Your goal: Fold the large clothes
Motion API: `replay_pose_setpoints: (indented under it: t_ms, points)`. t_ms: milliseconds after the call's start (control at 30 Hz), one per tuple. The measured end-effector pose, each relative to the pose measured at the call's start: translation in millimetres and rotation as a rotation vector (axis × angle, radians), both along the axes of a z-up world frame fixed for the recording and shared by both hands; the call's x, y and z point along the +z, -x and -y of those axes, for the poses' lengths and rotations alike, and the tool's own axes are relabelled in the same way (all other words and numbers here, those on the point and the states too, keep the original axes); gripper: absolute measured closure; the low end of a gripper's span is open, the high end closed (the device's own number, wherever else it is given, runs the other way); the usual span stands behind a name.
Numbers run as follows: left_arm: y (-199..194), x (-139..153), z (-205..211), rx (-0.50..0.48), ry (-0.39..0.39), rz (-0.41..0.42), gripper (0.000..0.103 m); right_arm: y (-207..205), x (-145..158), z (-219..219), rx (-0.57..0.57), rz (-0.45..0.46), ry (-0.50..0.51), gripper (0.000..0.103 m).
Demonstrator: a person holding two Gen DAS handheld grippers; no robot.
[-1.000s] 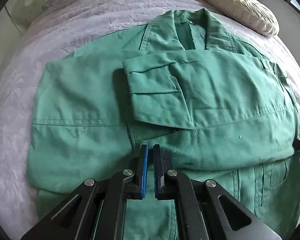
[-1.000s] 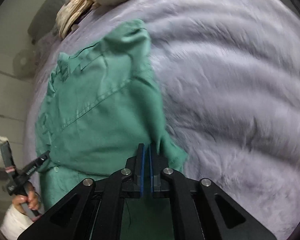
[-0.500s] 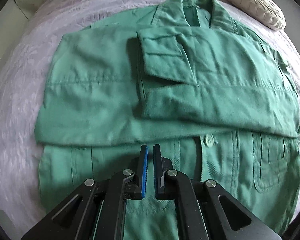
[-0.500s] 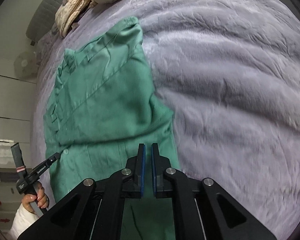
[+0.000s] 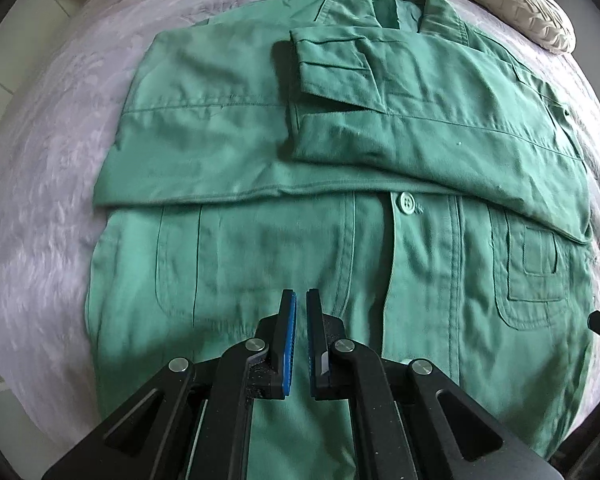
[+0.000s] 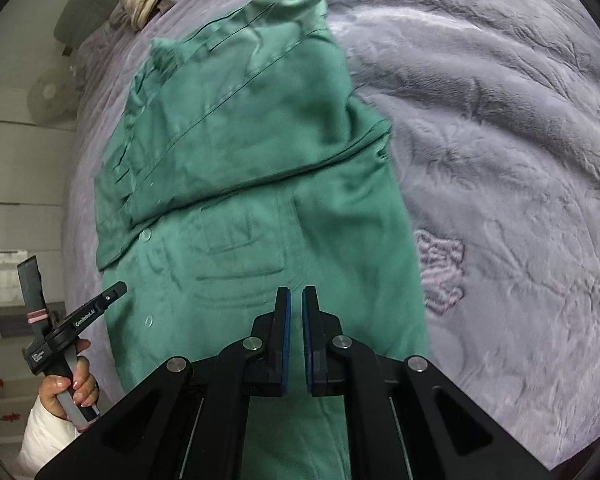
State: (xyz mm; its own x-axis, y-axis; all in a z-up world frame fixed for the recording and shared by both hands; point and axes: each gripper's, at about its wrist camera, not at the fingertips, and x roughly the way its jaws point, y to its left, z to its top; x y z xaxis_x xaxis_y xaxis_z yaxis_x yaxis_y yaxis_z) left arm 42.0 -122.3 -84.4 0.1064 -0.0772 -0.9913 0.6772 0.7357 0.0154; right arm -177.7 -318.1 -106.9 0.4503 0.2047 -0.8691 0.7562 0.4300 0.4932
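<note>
Across the bed [image 5: 40, 208], a lilac bedspread [image 6: 520, 160] with a raised pattern lies under a green jacket [image 5: 268, 264], spread front-up with its collar [image 5: 396, 0] toward the headboard end. Both sleeves [image 5: 440, 132] are folded in across the chest, the one from the right lying on top of the other, its cuff [image 5: 332, 68] near the middle. Below them the button placket runs down the front, with one button [image 5: 407, 203] just under the sleeve edge and a patch pocket [image 5: 536, 276] to its right. A cream pillow [image 5: 516, 4] sits beyond the collar, off the jacket.

Over the hem end, the left gripper [image 5: 301, 312] hovers with a narrow gap between its blue pads [image 5: 290, 344], pinching nothing. The right gripper [image 6: 296, 308] hangs above the jacket's lower right part, its jaws likewise slightly parted and empty. In the right view, the left hand [image 6: 74, 390] grips its tool's handle just off the jacket's edge.
</note>
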Motion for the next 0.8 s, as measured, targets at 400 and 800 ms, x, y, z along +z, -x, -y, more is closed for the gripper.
replay_pose_setpoints:
  t_ms: [400, 800]
  points:
    - [33.8, 16.9, -39.1, 0.014, -0.024, -0.023, 0.078, -6.4, 25.0, -12.5, 0.031, 0.006, 0.031, 0.044]
    - [57.2, 41.8, -62.3, 0.007, -0.038, 0.048, 0.001, 0.0, 32.9, -19.4, 0.041, -0.015, 0.063, 0.029]
